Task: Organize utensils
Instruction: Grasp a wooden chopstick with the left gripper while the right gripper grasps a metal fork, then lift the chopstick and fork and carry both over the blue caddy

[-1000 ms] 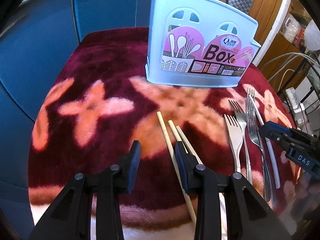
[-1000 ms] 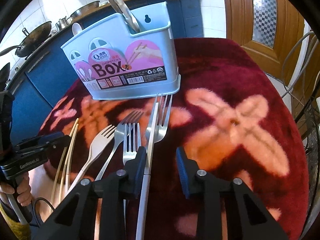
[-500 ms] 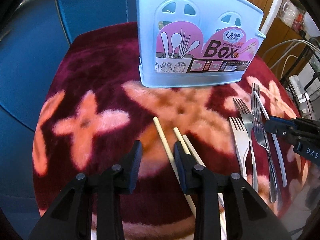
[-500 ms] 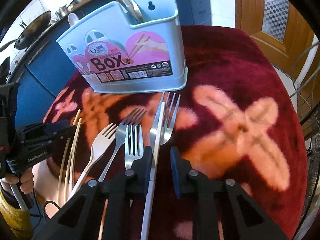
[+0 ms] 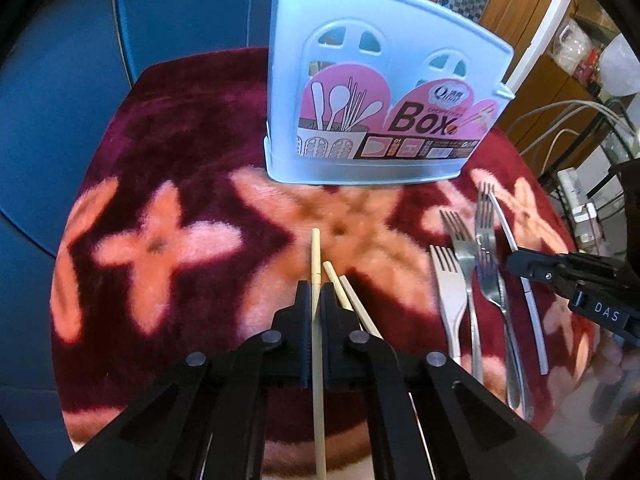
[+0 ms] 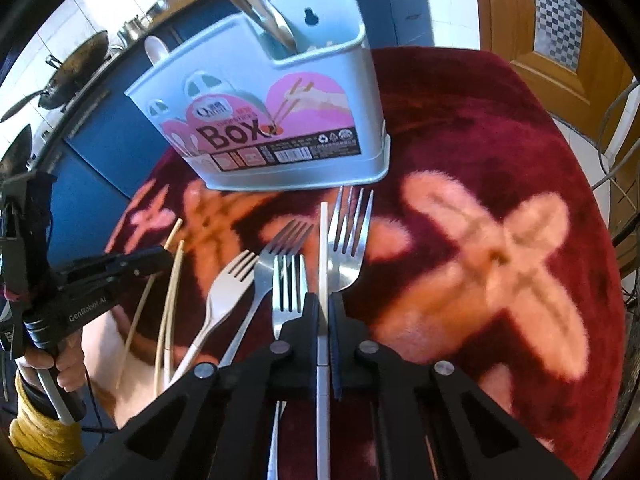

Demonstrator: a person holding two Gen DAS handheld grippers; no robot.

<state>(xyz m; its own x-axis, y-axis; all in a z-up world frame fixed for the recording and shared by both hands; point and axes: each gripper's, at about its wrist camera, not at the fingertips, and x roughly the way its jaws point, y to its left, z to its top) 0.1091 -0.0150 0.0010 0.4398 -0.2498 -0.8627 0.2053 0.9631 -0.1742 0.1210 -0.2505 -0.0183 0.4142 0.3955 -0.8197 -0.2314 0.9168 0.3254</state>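
- The left gripper (image 5: 316, 300) is clamping one chopstick (image 5: 315, 256), its jaws pressed together on the shaft; two more chopsticks (image 5: 347, 292) are lying just beside it on the cloth (image 5: 192, 148).
- The right gripper (image 6: 323, 312) is pinching a white chopstick (image 6: 323, 248), pads tight on it, with four forks (image 6: 288, 280) crowding beside it.
- Both sticks are looking held far from their middles, so lifting them slowly and straight up should be keeping them from swinging or dragging the forks.
- Beyond, the box (image 6: 280, 120) is standing upright on the cloth, a spoon (image 6: 256, 4) already leaning in one compartment; tipping each stick upright before lowering should be helping.
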